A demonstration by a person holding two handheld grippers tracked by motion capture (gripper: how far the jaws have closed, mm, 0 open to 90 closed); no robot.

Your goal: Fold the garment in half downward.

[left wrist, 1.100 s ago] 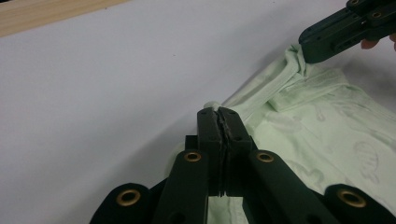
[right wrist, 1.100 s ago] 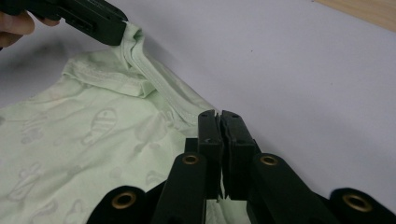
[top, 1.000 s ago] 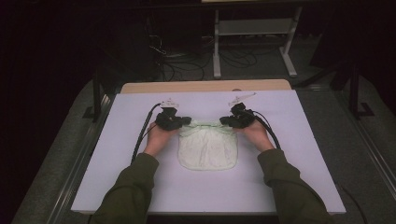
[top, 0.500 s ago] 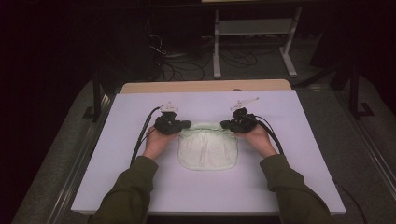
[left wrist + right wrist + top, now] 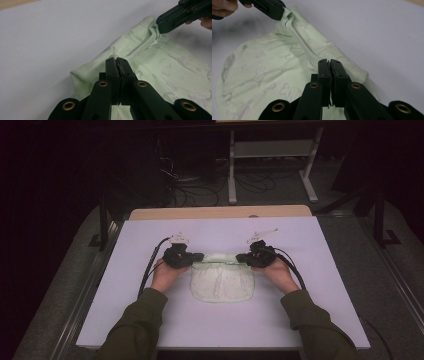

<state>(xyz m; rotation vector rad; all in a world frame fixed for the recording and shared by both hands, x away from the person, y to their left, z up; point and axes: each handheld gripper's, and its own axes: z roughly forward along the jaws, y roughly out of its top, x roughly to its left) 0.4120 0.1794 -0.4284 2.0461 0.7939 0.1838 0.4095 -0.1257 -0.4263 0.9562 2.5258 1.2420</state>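
you had the pale green garment lying flat around the middle of the white table, with its top edge stretched between your two hands. your left gripper was clamped tight on the garment's top left corner and your right gripper was pinched shut on the top right corner, cloth caught between both sets of jaws.
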